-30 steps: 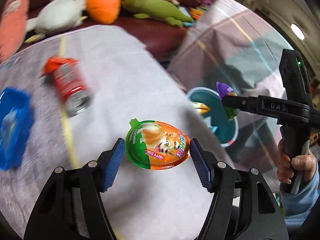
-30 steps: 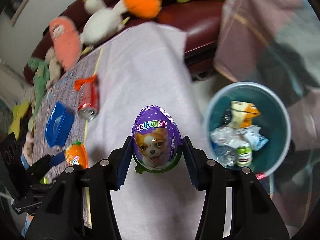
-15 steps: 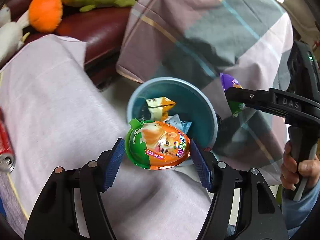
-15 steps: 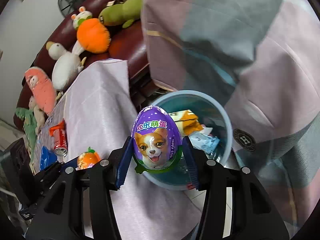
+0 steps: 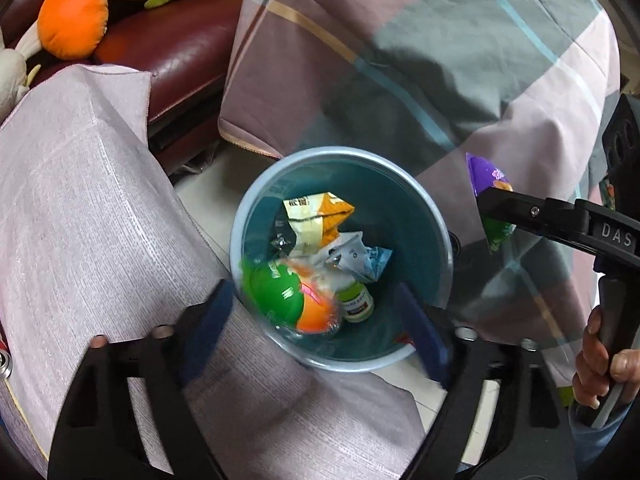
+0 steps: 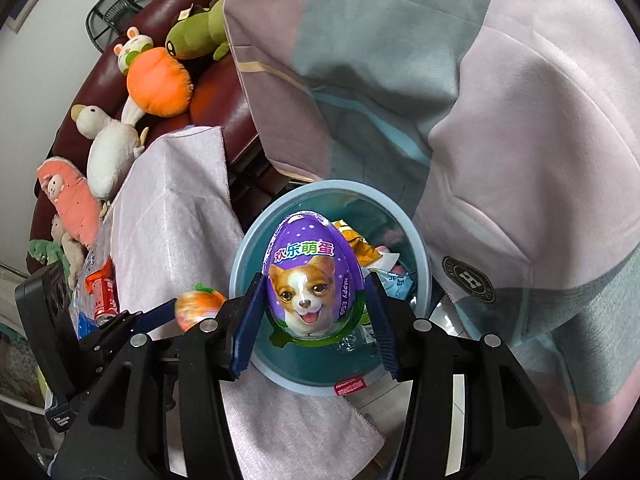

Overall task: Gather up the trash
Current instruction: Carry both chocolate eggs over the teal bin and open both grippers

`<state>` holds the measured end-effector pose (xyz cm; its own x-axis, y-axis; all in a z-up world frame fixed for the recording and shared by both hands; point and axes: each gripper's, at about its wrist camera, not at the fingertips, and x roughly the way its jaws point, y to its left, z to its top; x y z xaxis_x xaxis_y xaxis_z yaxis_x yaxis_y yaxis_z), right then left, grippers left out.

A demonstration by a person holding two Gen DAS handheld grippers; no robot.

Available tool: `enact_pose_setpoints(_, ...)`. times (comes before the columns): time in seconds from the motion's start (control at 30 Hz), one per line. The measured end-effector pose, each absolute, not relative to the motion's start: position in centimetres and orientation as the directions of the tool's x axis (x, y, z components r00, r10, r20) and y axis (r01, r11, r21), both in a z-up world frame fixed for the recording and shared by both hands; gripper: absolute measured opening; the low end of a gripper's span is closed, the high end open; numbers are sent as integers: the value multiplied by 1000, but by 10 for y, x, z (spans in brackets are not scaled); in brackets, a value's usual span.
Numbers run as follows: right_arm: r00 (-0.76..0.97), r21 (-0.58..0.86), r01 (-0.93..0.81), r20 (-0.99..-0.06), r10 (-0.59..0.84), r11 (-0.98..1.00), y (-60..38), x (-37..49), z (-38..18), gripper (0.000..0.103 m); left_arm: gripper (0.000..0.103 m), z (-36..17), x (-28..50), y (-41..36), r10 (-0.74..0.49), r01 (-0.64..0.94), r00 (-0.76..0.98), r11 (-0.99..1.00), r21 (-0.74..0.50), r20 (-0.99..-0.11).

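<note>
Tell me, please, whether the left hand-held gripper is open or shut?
Open: the left hand-held gripper has its fingers spread wide, and the orange-green egg is blurred, apparently dropping into the blue bin.

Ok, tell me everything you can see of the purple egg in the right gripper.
The purple egg is a glossy plastic-looking egg pack, printed with a smiling corgi, Chinese lettering and "HAPPY EGG", with a green rim at its base. It stands upright, narrow end up, clamped at its sides between the blue pads of the right gripper. It hangs over the blue bin, touching only the pads.
</note>
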<state>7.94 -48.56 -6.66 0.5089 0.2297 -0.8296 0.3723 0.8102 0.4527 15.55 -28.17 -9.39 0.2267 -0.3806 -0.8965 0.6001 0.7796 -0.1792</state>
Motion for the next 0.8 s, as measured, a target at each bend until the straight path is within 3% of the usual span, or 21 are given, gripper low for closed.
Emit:
enact_pose_setpoints(0.73,443,408,323,-863,244,854,-453,115,-80,49,94,-93,154,-226,-403,508,235,827,-242,-885)
enact_pose_setpoints(0.8,438,406,315,-864,248,858,-448,118,-80,59,94,-92,155,-220,-407,499,239,830,-248,-882)
